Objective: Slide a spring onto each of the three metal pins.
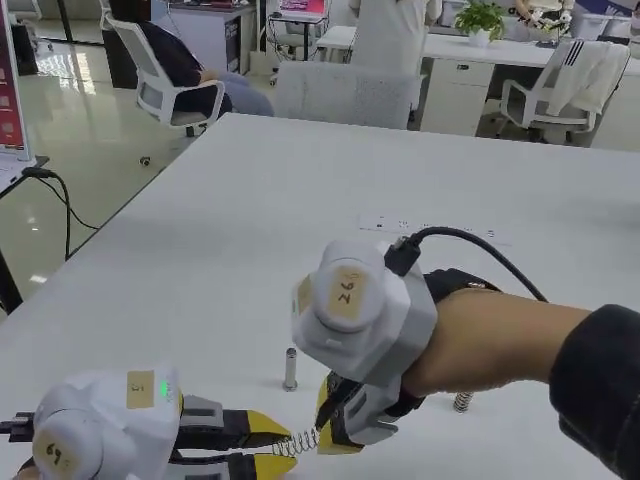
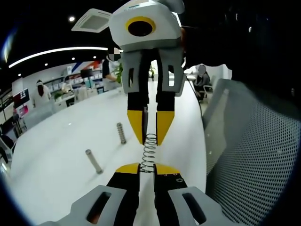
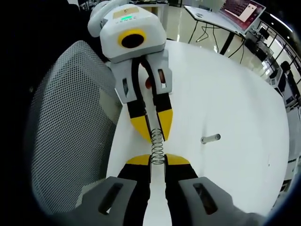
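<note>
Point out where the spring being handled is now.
Low in the head view's centre: the spring is held between the tongs of the left gripper and right gripper, a metal pin standing just behind it.

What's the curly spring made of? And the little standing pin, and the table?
The spring looks like thin bare steel wire: grey, shiny coils. The pin looks like solid metal, silvery with a glint. The table is smooth matte white, maybe laminate or painted board; I cannot tell which.
</note>
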Available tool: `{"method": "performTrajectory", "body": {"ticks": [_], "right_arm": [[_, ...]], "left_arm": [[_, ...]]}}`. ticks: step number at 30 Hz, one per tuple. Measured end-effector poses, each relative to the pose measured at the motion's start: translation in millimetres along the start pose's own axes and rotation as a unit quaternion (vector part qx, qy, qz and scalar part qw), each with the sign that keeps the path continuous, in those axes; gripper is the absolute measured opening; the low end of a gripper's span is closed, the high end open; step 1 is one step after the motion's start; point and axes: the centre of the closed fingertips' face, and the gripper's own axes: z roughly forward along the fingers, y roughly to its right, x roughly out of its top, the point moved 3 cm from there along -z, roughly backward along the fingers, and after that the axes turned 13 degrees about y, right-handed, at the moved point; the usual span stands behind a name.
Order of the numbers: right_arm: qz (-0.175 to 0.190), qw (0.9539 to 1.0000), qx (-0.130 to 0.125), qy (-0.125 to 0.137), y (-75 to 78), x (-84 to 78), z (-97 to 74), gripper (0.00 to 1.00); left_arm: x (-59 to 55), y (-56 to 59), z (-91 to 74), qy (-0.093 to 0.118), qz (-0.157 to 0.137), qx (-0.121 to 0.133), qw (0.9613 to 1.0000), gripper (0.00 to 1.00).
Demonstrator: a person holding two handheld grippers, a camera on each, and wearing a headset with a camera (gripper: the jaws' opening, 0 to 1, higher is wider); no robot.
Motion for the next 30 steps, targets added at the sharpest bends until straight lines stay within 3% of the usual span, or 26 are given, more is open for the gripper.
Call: {"method": "performTrajectory", "body": {"ticks": [11,14,30], "right_arm": [[0.004,0.9999,-0.002,0.01,1.2,1.5,1.7,0.09],[0.005,0.9999,-0.004,0.011,2.4,0.6,3.0,0.13],[0.016,0.9998,-0.002,0.007,2.1,-9.8,7.9,0.09]], "left_arm": [[1.1,-0.3,-1.2,0.0,0.005,0.0,1.0,0.02],[0.6,0.3,-1.8,0.0,0.005,0.0,1.0,0.02],[8.3,-0.7,-0.5,0.017,0.005,0.005,0.9998,0.02]]}}
